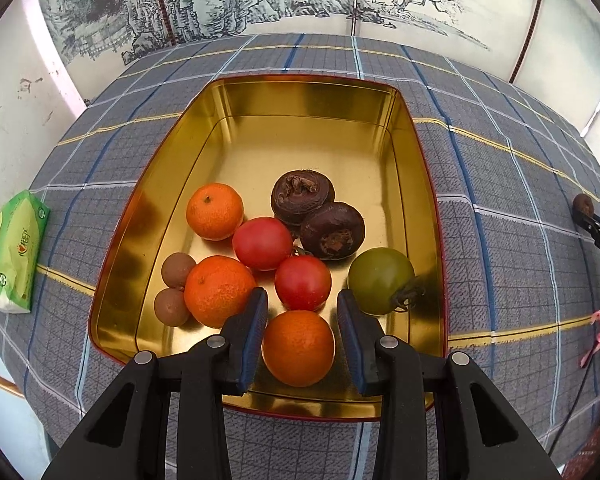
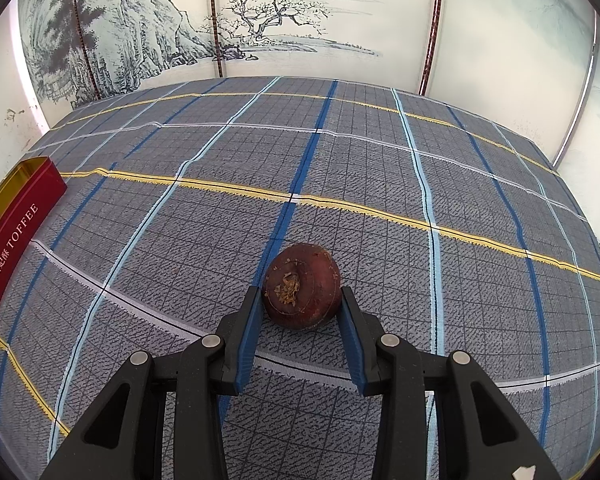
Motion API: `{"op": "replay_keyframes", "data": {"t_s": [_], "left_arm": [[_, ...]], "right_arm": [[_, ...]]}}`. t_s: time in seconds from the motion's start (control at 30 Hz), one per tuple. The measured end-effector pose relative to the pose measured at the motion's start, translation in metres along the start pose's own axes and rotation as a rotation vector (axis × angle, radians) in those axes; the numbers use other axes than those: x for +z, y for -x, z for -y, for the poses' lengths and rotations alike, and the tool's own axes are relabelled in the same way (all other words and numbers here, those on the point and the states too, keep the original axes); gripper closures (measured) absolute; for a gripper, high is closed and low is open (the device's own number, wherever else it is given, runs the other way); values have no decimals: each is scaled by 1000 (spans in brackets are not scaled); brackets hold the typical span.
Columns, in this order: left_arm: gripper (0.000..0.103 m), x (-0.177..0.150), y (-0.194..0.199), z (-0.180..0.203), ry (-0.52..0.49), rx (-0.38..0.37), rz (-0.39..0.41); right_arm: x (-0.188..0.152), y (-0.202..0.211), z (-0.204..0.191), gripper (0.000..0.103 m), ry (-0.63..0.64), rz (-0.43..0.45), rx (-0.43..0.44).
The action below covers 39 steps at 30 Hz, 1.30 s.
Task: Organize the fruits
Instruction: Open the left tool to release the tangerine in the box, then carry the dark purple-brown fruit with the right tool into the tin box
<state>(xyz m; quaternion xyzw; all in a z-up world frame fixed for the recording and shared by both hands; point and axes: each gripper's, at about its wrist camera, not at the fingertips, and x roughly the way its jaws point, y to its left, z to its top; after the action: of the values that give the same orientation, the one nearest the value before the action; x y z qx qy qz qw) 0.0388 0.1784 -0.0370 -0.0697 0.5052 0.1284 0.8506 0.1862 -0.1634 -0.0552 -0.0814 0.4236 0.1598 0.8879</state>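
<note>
A gold metal tin (image 1: 260, 96) with red outer walls lies on the plaid cloth. It holds two mandarins (image 1: 215, 211), two red tomatoes (image 1: 262, 243), a green tomato (image 1: 380, 280), two dark water chestnuts (image 1: 302, 192) and two small brown longans (image 1: 177, 269). My left gripper (image 1: 302, 304) is shut on a third mandarin (image 1: 298, 348) just over the tin's near end. On the cloth to the tin's right, my right gripper (image 2: 300, 296) is shut on another dark water chestnut (image 2: 302, 286). That right gripper (image 1: 582, 216) also shows at the left wrist view's right edge.
A green tissue pack (image 1: 14, 252) lies at the table's left edge. The tin's red side (image 2: 16, 248) reads TOFFEE at the far left of the right wrist view. A painted folding screen (image 2: 260, 20) stands behind the table. A pink ribbon (image 1: 598, 334) hangs at the right.
</note>
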Motion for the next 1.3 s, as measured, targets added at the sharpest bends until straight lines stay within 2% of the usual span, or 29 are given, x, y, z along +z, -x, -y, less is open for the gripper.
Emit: {"op": "replay_keyframes", "data": {"t_s": [0.23,0.63,0.7,0.77,0.9,0.97,1.3], "left_arm": [[65,0,2,-1,2,2,5],[64,2,28,2,3,-20,62],[60,2,32,2,-2,-16,76],[51,2,35,1,-1,-12,88],[45,2,41,-6,13,-1,106],[38,1,44,-10,25,2,111],[25,-8,52,-24,47,16,135]], "right_arm": [[0,0,0,67,0,0,0],[0,0,0,68,0,0,-1],[0,0,0,68,0,0,-1],[0,0,-1,68,1,1,-2],[0,-1,-1,69,1,2,-6],[0,-2,-1,69,2,2,-9],[1,-3,-3,69,-14,-6,-41]]}}
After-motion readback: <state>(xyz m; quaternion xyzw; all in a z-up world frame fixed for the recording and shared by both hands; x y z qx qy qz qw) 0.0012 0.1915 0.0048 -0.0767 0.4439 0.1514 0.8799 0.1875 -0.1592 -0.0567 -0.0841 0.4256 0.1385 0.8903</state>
